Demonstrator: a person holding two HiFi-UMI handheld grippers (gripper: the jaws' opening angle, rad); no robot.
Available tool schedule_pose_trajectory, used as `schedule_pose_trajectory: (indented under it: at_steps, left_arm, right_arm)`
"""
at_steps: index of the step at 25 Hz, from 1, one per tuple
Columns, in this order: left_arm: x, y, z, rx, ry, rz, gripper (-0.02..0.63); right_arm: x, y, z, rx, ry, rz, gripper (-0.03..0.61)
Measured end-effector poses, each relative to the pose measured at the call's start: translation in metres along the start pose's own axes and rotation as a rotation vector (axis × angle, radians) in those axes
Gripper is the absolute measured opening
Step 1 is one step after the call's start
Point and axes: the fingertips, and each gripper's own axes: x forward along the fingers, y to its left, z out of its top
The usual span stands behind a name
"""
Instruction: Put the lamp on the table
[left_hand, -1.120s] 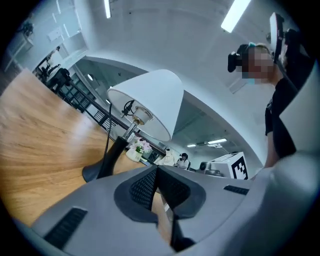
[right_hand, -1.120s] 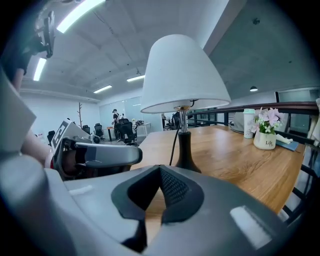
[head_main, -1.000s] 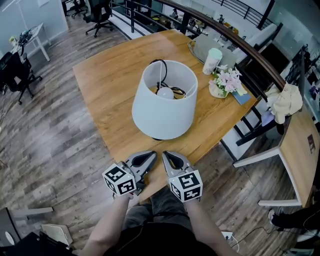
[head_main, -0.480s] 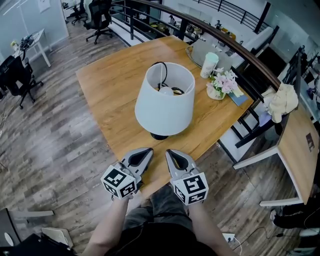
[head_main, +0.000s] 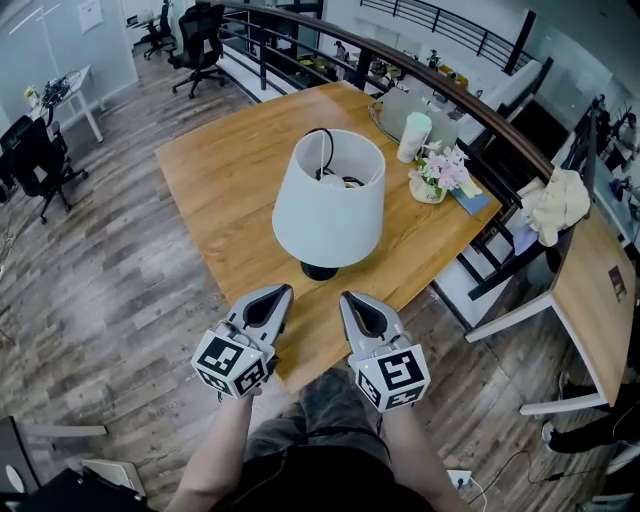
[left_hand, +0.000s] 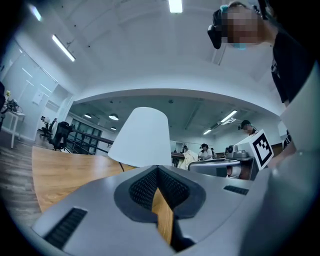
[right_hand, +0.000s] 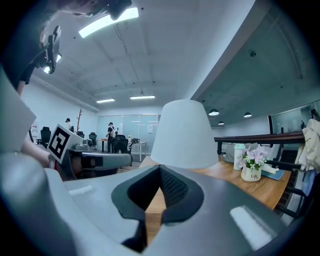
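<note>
As the head view shows when set against the second before, we have drawn the left claw (head_main: 279, 291) and the right claw (head_main: 346, 297) back to the near edge of the worktop (head_main: 225, 160). Both are now clear of the lamp (head_main: 328, 205), which stands upright near the worktop's middle. In the left gripper view the jaws are pressed together on nothing, with the lamp beyond their tips, and the right gripper view shows the same, so we judge the placing complete.

bright, even light — fisheye-warped edges
</note>
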Motion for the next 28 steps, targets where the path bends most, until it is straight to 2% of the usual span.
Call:
schedule_pose_trajectory:
  at_steps: [15, 28]
  left_arm:
    - [-0.025, 0.017, 0.043, 0.002, -0.065, 0.104, -0.003]
    - [-0.031, 0.006, 0.057, 0.016, -0.093, 0.107, -0.003]
  right_arm:
    - [-0.016, -0.004, 0.033, 0.015, -0.051, -0.009, 0.006]
    - [-0.027, 0.004, 0.051, 0.059, -0.098, 0.040, 0.006]
